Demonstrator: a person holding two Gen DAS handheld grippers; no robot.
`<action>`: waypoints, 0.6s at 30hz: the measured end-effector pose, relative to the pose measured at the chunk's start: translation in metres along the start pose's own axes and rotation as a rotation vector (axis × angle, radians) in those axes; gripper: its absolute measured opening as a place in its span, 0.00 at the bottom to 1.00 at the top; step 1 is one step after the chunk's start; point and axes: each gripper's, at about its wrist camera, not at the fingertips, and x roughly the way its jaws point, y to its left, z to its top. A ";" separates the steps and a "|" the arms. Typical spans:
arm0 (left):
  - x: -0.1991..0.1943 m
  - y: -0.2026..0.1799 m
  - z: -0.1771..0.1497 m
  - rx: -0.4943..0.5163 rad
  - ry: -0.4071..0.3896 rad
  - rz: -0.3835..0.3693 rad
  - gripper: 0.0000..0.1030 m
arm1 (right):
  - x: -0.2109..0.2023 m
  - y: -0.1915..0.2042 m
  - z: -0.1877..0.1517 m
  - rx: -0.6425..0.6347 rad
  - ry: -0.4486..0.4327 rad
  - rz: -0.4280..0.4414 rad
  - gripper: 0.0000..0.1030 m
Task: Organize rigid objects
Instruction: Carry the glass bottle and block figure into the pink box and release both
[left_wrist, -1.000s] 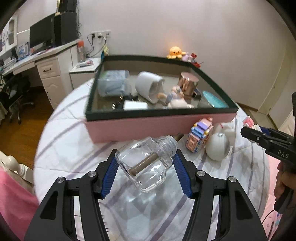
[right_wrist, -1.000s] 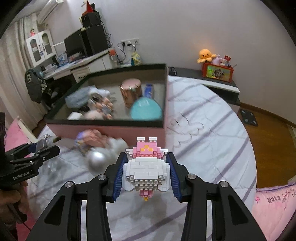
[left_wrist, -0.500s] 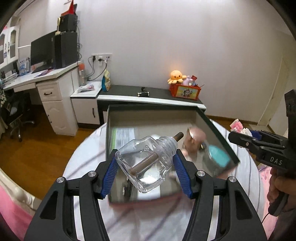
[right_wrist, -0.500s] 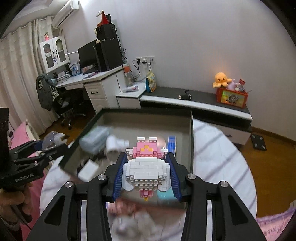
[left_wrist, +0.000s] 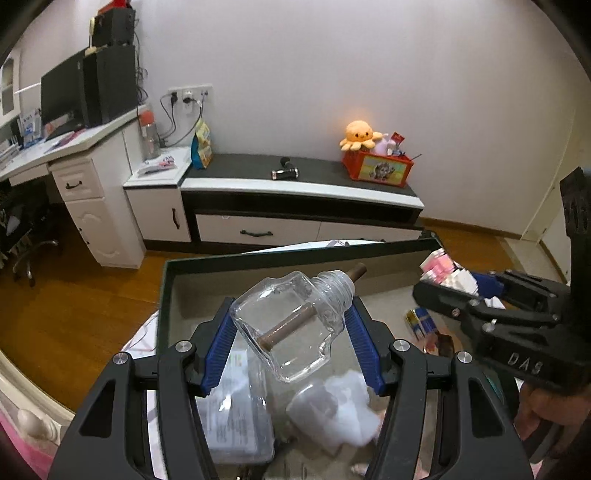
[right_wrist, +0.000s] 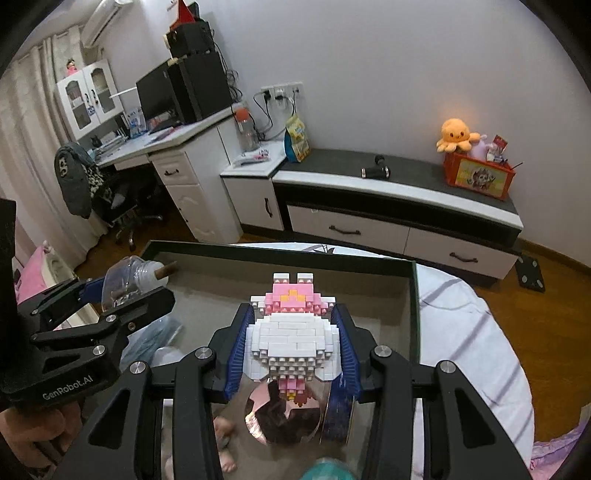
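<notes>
Dark-rimmed rectangular box (right_wrist: 413, 295), matte grey floor, on striped white cloth (right_wrist: 476, 332). Over box: left gripper (left_wrist: 290, 332) clamped on clear glass bottle (left_wrist: 291, 325), brown wick inside; right gripper (right_wrist: 293, 343) clamped on studded white-pink brick figure (right_wrist: 293, 332). Wooden flooring beyond.

Your left gripper (left_wrist: 291, 332) holds the glass bottle (left_wrist: 291, 325) over the box (left_wrist: 295, 254), your right gripper (right_wrist: 293, 347) at its three o'clock holds the brick figure (right_wrist: 293, 332) above the metal cup (right_wrist: 284, 413), with the low cabinet (left_wrist: 299, 195) at twelve o'clock beyond.
</notes>
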 end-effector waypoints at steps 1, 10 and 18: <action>0.005 -0.001 0.001 0.001 0.007 -0.001 0.58 | 0.003 -0.001 0.001 0.001 0.007 -0.002 0.43; 0.017 -0.006 -0.004 0.010 0.047 0.053 0.78 | 0.017 -0.007 -0.001 0.016 0.054 -0.038 0.64; -0.018 0.008 -0.010 -0.030 -0.027 0.080 0.99 | -0.010 -0.008 -0.001 0.036 -0.010 -0.099 1.00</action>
